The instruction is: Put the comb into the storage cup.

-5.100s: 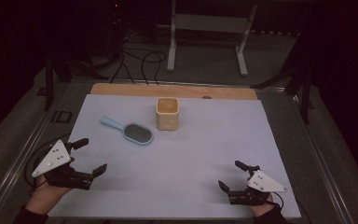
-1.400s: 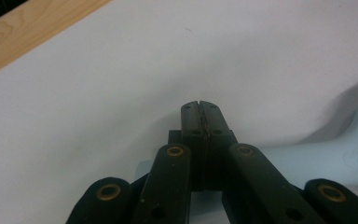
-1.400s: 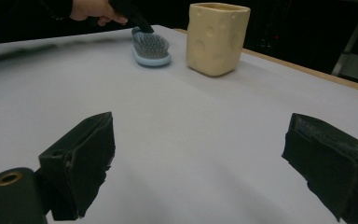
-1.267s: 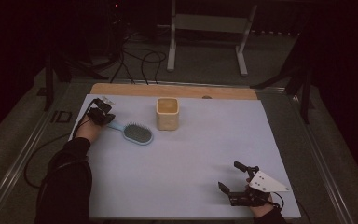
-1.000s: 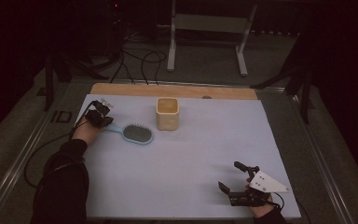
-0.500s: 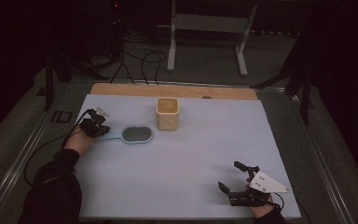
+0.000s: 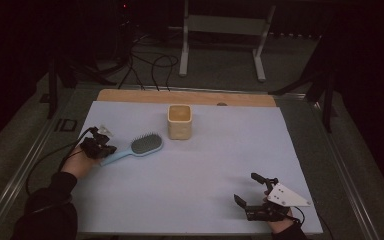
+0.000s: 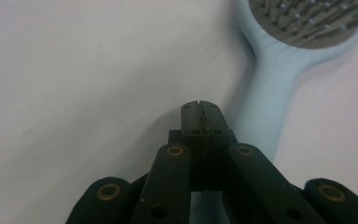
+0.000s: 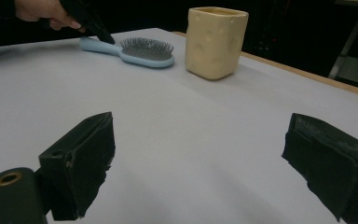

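On hairbrush [image 7: 141,147] handle — left hand-held gripper [image 7: 101,148], jaws closed, touching

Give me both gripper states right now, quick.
Left gripper: shut, empty, jaws over the hairbrush handle.
Right gripper: open, holding nothing.

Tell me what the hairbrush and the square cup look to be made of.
Hairbrush: likely plastic, pale blue with a smooth, even, slightly satin surface; its dark pad carries thin pins, material unclear. Square cup: probably glazed ceramic or stoneware, cream, thick-walled, with shallow dimples and a soft sheen, though moulded plastic cannot be ruled out.
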Demonstrator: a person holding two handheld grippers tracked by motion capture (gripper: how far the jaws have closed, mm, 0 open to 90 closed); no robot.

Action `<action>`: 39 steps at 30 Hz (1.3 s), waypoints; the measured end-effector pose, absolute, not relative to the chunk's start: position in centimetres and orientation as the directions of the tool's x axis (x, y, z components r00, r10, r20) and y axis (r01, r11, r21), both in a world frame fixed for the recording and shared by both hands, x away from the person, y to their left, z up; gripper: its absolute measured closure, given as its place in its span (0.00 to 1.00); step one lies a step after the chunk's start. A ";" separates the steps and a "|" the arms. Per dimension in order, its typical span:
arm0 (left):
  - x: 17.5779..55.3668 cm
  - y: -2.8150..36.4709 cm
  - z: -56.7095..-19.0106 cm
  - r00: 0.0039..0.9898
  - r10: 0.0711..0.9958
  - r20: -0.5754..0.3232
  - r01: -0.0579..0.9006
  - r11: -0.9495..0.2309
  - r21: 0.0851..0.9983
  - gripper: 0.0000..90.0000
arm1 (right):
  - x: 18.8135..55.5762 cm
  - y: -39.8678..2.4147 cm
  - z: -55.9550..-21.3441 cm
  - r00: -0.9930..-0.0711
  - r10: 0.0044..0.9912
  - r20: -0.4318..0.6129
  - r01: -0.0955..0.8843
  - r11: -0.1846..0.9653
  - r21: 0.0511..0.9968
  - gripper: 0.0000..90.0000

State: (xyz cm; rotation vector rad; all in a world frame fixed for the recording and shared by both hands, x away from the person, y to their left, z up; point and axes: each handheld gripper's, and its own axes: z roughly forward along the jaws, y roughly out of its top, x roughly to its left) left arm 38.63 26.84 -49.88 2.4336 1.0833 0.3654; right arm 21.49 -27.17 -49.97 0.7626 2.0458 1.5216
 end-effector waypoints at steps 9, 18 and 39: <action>36.5 26.4 -49.6 0.675 0.737 0.035 0.632 -0.602 0.488 1.00 | 21.6 -27.4 -50.0 -0.724 0.689 -0.041 0.156 0.221 0.963 0.10; 35.1 25.9 -49.5 0.687 0.726 0.028 0.628 -0.612 0.481 1.00 | 21.6 -27.3 -50.0 -0.723 0.689 -0.037 0.158 0.218 0.963 0.10; 32.5 23.7 -49.4 0.731 0.682 0.006 0.602 -0.649 0.465 1.00 | 21.6 -27.2 -50.0 -0.727 0.685 -0.048 0.152 0.228 0.962 0.10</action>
